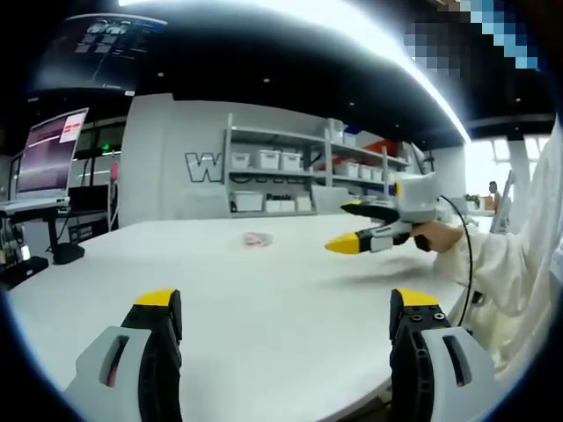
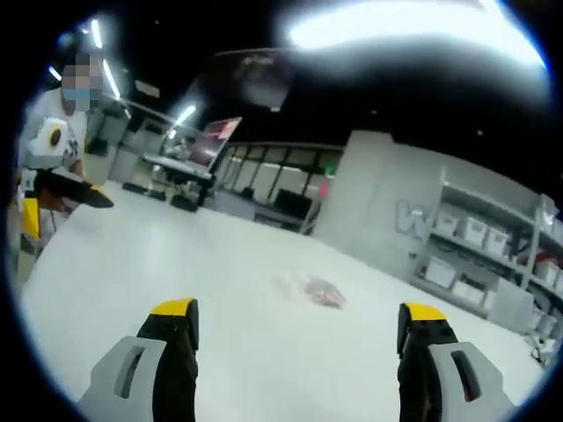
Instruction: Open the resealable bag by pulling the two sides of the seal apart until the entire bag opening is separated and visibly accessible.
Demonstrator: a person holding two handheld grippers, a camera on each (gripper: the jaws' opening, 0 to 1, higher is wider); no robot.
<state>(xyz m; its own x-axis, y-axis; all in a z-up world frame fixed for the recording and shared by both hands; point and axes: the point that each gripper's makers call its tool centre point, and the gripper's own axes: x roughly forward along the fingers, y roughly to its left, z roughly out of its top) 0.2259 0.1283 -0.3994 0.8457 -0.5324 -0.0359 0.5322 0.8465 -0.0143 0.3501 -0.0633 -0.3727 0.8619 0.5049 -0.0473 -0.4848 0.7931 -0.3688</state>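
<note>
Fingers [image 1: 158, 309] of both grippers spread wide, empty; bag [image 2: 318, 291] lies well ahead.

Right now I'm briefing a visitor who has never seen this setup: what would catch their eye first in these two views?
Probably the yellow-tipped jaws standing wide apart at the bottom of each view, the left gripper and the right gripper, both open over a broad white table. Next, the small resealable bag lying alone mid-table, untouched, with shelves of white bins behind.
</note>
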